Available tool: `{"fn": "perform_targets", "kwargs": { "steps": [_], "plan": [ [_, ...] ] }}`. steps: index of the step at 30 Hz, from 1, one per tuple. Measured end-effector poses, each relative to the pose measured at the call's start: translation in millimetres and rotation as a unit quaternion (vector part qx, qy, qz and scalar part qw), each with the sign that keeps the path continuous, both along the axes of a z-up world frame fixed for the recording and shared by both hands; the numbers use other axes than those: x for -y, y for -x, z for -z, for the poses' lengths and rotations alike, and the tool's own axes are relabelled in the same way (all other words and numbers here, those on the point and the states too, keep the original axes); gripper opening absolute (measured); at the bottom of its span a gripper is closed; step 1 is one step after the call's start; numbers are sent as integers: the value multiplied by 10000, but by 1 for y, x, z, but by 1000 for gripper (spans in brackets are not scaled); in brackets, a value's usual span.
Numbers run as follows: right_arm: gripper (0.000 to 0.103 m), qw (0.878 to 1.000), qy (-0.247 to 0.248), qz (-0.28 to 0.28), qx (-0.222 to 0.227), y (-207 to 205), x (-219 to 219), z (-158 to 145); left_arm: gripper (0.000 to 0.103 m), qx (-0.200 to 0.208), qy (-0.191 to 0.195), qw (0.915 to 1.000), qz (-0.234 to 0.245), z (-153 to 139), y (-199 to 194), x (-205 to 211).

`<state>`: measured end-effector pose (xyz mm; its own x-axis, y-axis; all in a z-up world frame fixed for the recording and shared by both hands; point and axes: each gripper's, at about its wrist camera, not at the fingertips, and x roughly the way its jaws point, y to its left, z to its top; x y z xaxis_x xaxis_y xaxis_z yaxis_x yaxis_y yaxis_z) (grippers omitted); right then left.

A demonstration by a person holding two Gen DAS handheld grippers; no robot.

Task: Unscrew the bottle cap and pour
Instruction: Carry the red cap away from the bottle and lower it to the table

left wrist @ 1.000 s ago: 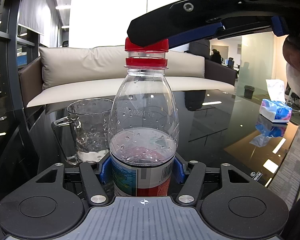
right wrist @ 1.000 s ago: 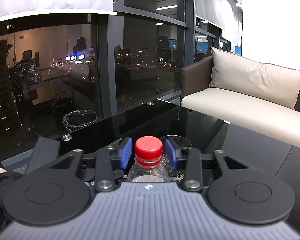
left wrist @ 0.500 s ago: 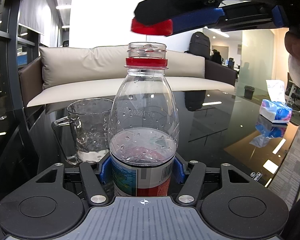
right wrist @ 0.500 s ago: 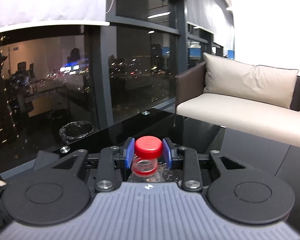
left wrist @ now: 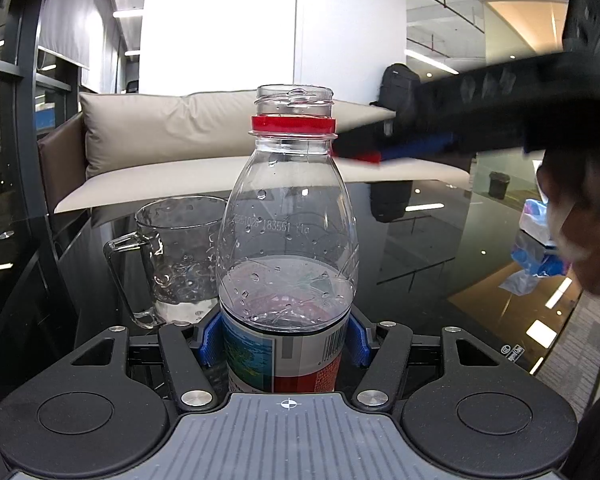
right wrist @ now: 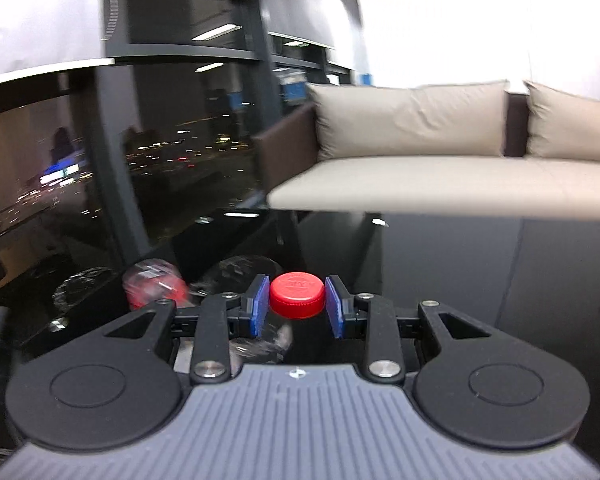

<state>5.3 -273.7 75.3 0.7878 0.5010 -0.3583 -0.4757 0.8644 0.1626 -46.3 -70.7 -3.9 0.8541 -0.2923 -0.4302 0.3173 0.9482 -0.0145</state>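
A clear plastic bottle (left wrist: 288,224), about half full of water, stands upright with its neck uncapped and a red ring left below the threads. My left gripper (left wrist: 286,340) is shut on its labelled lower body. The red cap (right wrist: 297,294) sits pinched between the blue pads of my right gripper (right wrist: 297,300), which is shut on it. In the left wrist view that gripper (left wrist: 364,156) is a blurred dark shape to the right of the bottle's neck, and the cap (left wrist: 366,156) shows as a red sliver. In the right wrist view the bottle (right wrist: 152,286) is blurred at lower left.
A clear glass mug (left wrist: 176,256) with a little water stands on the black glass table (left wrist: 428,256), just behind and left of the bottle. A tissue pack (left wrist: 534,220) lies at the right. A beige sofa (left wrist: 172,136) runs behind the table. A person's head (left wrist: 580,220) is at right.
The right gripper lifted the red cap off the bottle, then carried it down and to the right of the neck. The bottle and left gripper have stayed still.
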Motion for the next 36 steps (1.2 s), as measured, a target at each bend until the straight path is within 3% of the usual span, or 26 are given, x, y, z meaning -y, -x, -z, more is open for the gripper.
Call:
{"fn": "perform_targets", "kwargs": {
  "steps": [12,19,36],
  "plan": [
    [33,9956,432,709,-431,-24,2,63,56,-7,-6,10000,4,-5,6,7],
    [33,9920,765,649,-760,-36,-7,88,56,-17,11,10000,-1,-7,8,6],
    [33,9875,1150,551,-920,-44,-21,103,56,-43,30,10000,9,-10,1,9]
  ]
}}
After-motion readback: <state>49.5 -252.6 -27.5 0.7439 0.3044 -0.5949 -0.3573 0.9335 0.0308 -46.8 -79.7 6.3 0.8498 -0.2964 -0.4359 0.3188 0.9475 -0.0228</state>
